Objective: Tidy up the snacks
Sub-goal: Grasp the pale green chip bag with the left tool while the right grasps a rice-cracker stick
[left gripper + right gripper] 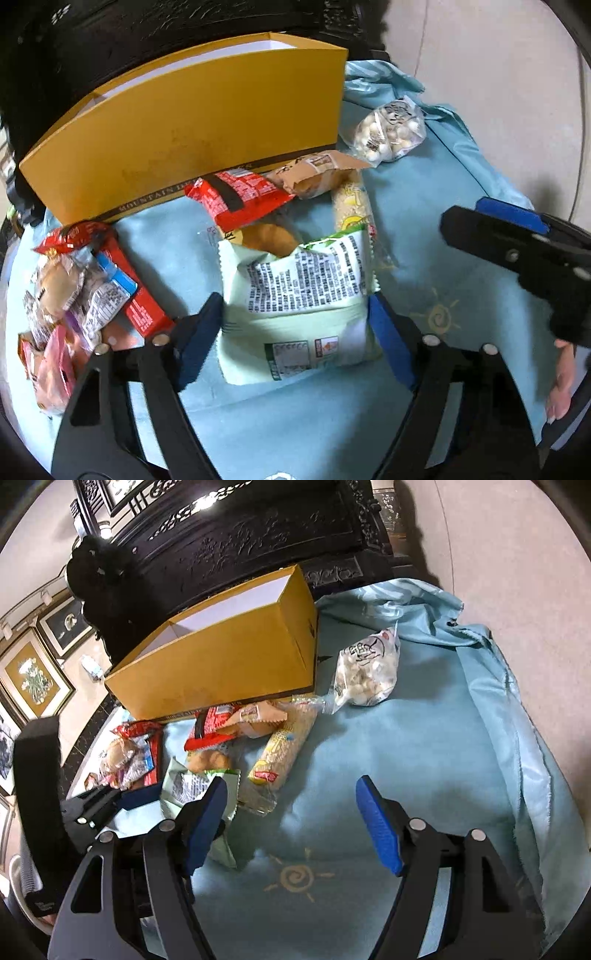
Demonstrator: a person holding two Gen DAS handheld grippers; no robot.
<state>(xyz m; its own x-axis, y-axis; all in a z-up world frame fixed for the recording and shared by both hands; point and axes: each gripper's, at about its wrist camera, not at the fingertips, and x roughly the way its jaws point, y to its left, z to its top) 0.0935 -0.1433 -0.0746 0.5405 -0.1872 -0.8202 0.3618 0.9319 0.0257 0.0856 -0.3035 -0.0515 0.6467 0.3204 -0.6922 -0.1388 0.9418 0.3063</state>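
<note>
A pale green snack packet (pixel 295 295) lies printed side up on the light blue cloth (pixel 424 192). My left gripper (pixel 295 328) has its blue pads against the packet's two sides, which are pinched in slightly there. Behind it lie a red packet (pixel 236 195), a brown bun packet (pixel 314 173) and a long cracker sleeve (pixel 280 753). An open yellow box (pixel 192 140) stands at the back. My right gripper (pixel 291 819) hovers open over bare cloth to the right of the packet, with nothing between its fingers.
A clear bag of white balls (pixel 369 675) lies to the right of the box. A heap of small wrapped snacks (pixel 74 288) sits at the left edge. Dark carved furniture (pixel 258 535) rises behind the box. A person's hand (pixel 561 384) holds the right gripper.
</note>
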